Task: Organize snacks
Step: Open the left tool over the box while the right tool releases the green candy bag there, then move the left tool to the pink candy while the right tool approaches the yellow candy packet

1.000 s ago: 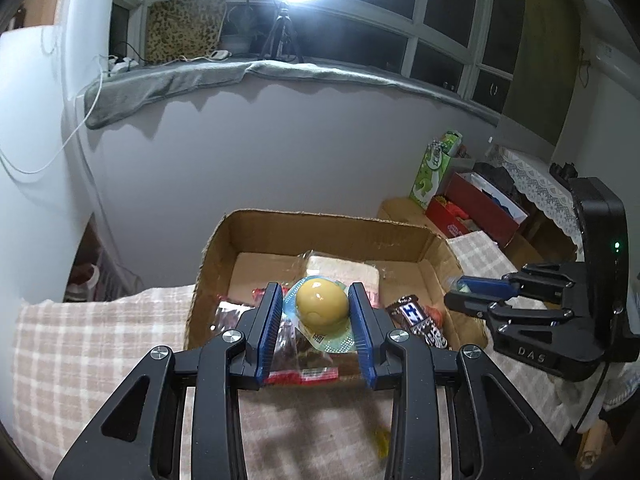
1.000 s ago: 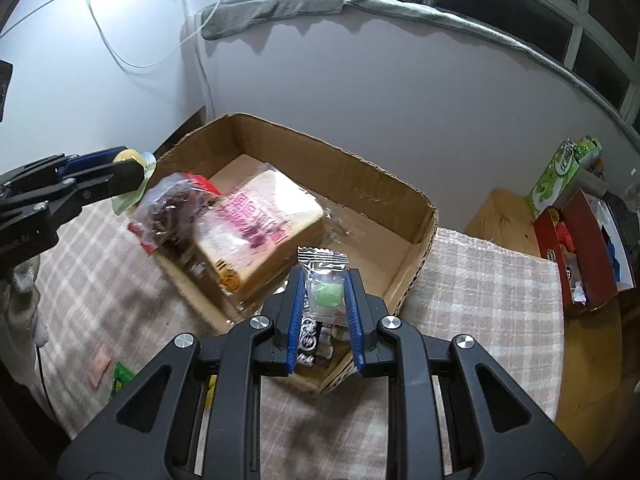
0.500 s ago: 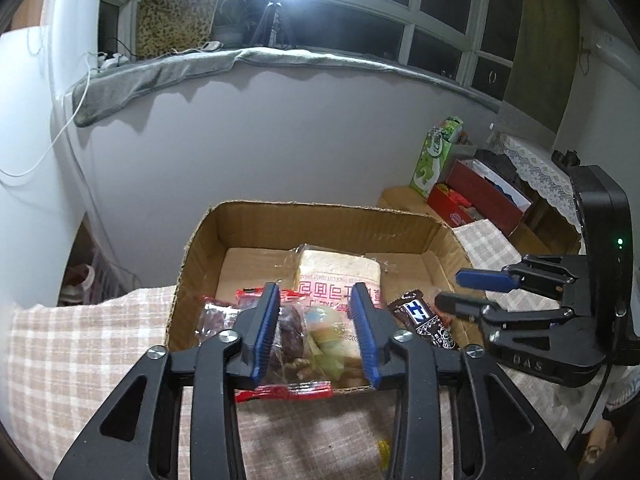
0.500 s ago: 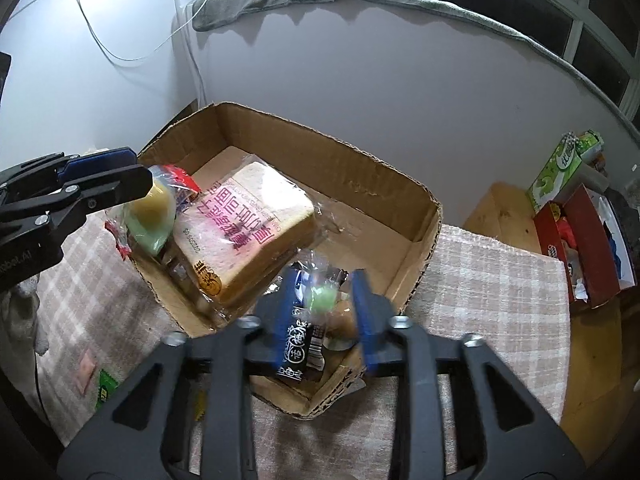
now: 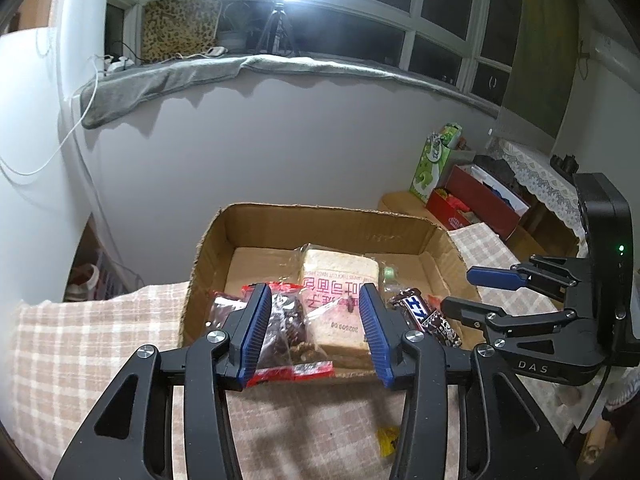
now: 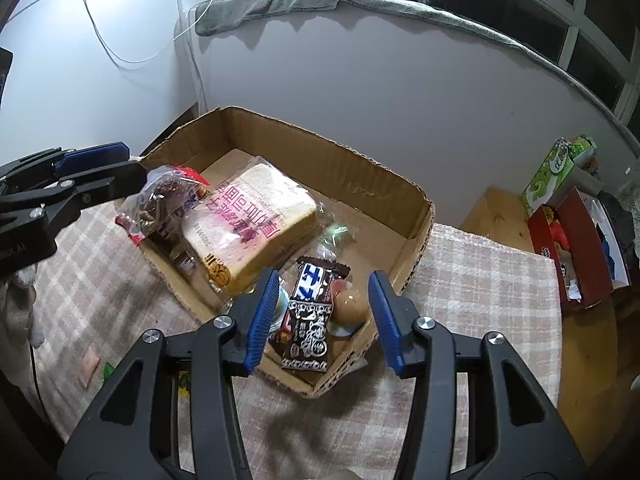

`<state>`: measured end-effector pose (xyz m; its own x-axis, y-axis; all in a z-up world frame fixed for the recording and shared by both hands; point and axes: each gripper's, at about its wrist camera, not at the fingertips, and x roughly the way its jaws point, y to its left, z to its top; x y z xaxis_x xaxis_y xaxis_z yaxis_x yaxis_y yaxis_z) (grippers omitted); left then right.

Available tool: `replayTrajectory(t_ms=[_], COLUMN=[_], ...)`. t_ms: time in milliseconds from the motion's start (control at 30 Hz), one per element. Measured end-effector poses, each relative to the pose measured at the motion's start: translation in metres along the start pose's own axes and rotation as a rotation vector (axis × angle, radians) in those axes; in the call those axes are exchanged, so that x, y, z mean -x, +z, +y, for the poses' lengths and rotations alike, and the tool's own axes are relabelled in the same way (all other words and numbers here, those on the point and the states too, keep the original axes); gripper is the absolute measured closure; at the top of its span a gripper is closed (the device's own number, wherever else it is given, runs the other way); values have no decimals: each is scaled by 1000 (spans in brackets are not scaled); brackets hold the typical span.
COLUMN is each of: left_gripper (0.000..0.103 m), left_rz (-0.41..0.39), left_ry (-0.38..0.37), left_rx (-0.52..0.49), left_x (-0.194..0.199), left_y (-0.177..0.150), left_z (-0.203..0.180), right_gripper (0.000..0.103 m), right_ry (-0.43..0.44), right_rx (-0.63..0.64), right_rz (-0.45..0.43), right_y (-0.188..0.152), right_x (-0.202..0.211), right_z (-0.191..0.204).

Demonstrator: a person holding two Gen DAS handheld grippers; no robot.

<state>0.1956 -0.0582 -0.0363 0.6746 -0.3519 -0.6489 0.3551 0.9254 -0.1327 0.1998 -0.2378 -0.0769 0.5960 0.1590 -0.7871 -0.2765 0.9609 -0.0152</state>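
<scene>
**Cardboard box filling up with snacks, both grippers letting go above it**

Brown corrugated cardboard makes up the shallow open box [image 6: 352, 176] sitting on a beige checked tablecloth [image 6: 480, 280], with a grey wall just beyond its far side. Inside it, a wrapped loaf of sliced bread [image 6: 252, 224] with pink lettering lies toward the left half. Just left of the bread, a clear bag of dark brown snacks [image 6: 164, 204] with a red edge leans over the box's left rim. At the near right corner lie a dark chocolate bar [image 6: 310, 312] with a blue and white label and, touching its right side, a round yellow-brown egg-shaped snack [image 6: 350, 304] in clear wrap. A small green candy [image 5: 390, 271] rests on the box floor right of the bread.

The left gripper [image 5: 316, 332] hangs over the box's near left edge with its blue pads [image 5: 254, 332] parted a moderate way and still spreading; nothing is pinched between them, the bag and the bread lying below. The right gripper [image 6: 324, 316] hovers over the near right corner, its jaws likewise partly apart and opening, with the chocolate bar and the round snack lying loose beneath them.

On the cloth outside the box, a small yellow sweet [image 5: 388, 438] lies near, and a pink wrapper [image 6: 90, 362] lies further left.
</scene>
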Motion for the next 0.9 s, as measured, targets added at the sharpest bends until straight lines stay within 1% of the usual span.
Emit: replayTrajectory(t_ms=[200,300,433,500,733,900], left_gripper=[59,59,59,59,59,59], left_rz=[-10,-9,12,18,30,61], left_ry=[12,21,25,18,-4,-17], left_rx=[13,19,46,59,55,9], left_x=[23,34,47,54,76,79], left_y=[-11,-23,-44,-53,-86,-108], left_z=[13,21,31,34,28,15], right_gripper=[54,54,54,54,54,54], right_ry=[14,35,55,72,131,150], right_rx=[21,33,58,74,156,205], right_rz=[-7,-11,-2,7,52,88], right_y=[-9,-15,-26,-32,-55,-68], right_x=[17,26,31,32,29,22], right_z=[10,16,26,32,52,63])
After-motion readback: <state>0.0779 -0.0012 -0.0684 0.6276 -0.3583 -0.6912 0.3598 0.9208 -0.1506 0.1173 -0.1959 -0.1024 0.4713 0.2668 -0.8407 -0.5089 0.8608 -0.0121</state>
